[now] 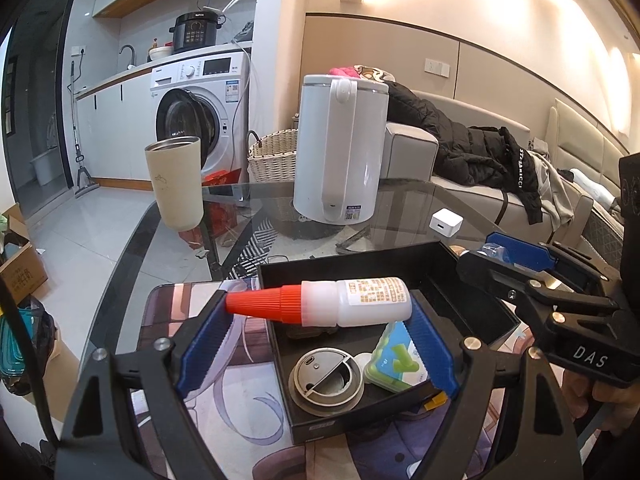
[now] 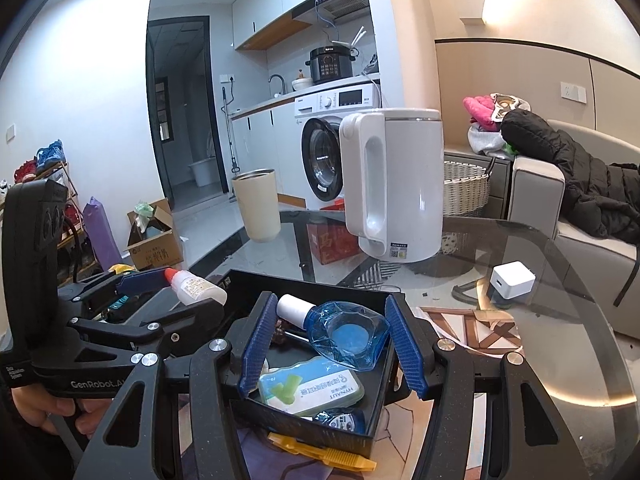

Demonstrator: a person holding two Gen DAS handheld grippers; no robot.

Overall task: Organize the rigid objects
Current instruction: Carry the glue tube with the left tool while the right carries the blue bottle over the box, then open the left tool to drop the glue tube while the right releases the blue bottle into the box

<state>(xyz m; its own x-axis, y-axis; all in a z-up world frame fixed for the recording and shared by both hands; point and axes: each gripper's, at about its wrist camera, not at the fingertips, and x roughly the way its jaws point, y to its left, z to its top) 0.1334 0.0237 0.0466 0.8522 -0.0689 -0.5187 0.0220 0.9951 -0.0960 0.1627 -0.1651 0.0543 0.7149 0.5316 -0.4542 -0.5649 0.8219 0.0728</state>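
My left gripper (image 1: 316, 328) is shut on a white glue bottle with a red cap (image 1: 320, 302), held sideways over the black tray (image 1: 472, 312). My right gripper (image 2: 328, 346) is shut on a clear blue bottle with a white cap (image 2: 344, 334), held over the same black tray (image 2: 376, 412). In the tray lie a round metal lid (image 1: 326, 380) and a green floss case (image 1: 396, 362), which also shows in the right wrist view (image 2: 312, 390). The glue bottle also shows in the right wrist view (image 2: 196, 286).
A white kettle (image 1: 340, 152), a beige tumbler (image 1: 176, 182) and a small white cube (image 1: 446, 222) stand on the glass table (image 1: 400, 200). A yellow clip (image 2: 320, 454) lies in front of the tray. A sofa with a black coat is on the right.
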